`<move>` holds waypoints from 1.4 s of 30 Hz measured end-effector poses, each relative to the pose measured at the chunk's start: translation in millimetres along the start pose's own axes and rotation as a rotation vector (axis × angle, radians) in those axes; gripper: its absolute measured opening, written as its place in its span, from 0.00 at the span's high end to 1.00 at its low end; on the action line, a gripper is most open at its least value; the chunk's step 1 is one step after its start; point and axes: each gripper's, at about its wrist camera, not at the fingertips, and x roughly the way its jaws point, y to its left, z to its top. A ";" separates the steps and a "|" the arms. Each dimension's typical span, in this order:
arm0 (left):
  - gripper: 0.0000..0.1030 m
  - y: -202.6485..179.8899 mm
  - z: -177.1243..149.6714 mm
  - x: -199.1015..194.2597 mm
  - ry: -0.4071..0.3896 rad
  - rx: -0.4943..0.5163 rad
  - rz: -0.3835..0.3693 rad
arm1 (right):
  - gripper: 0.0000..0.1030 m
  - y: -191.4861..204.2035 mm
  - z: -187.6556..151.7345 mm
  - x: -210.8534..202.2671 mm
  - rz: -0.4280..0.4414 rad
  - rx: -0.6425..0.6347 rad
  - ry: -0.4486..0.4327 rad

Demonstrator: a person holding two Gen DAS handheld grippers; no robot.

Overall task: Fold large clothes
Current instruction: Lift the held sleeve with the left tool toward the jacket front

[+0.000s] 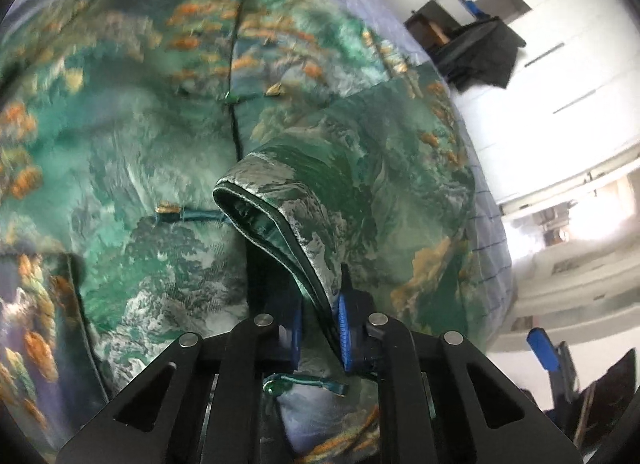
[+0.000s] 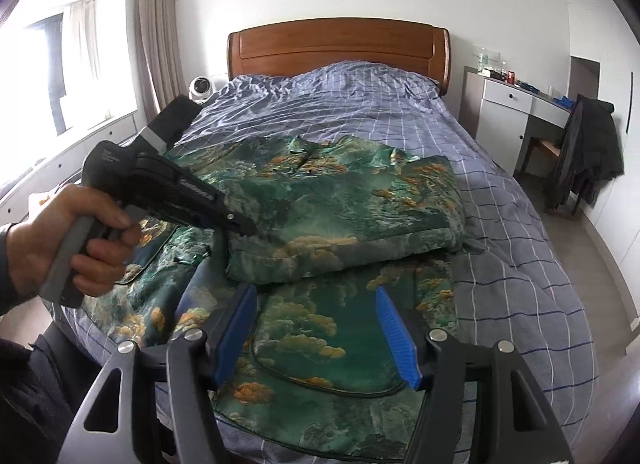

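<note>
A large green silky garment (image 2: 344, 200) with orange cloud and landscape print lies on the bed, one sleeve folded across its body. My left gripper (image 1: 320, 328) is shut on the sleeve cuff (image 1: 276, 220), which stands up between the blue pads. In the right wrist view the left gripper (image 2: 240, 230) sits at the folded sleeve's left end, held by a hand (image 2: 68, 240). My right gripper (image 2: 316, 328) is open and empty, hovering above the garment's lower hem (image 2: 320, 376) near the bed's foot.
The bed has a blue checked duvet (image 2: 500, 224) and a wooden headboard (image 2: 336, 44). A white desk (image 2: 516, 112) and a chair draped with dark clothing (image 2: 588, 144) stand to the right. A window with curtains (image 2: 80, 60) is on the left.
</note>
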 end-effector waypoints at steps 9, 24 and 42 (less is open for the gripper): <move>0.55 26.4 -21.5 1.6 0.019 -0.067 -0.083 | 0.38 -7.8 0.5 5.7 -0.008 0.030 0.020; 0.43 18.9 -32.5 -25.8 -0.042 -0.085 -0.050 | 0.38 -0.3 -2.4 4.3 0.000 0.032 0.005; 0.85 -15.7 -19.9 -10.1 -0.102 0.058 0.050 | 0.38 -2.5 -7.6 6.8 0.004 0.067 0.016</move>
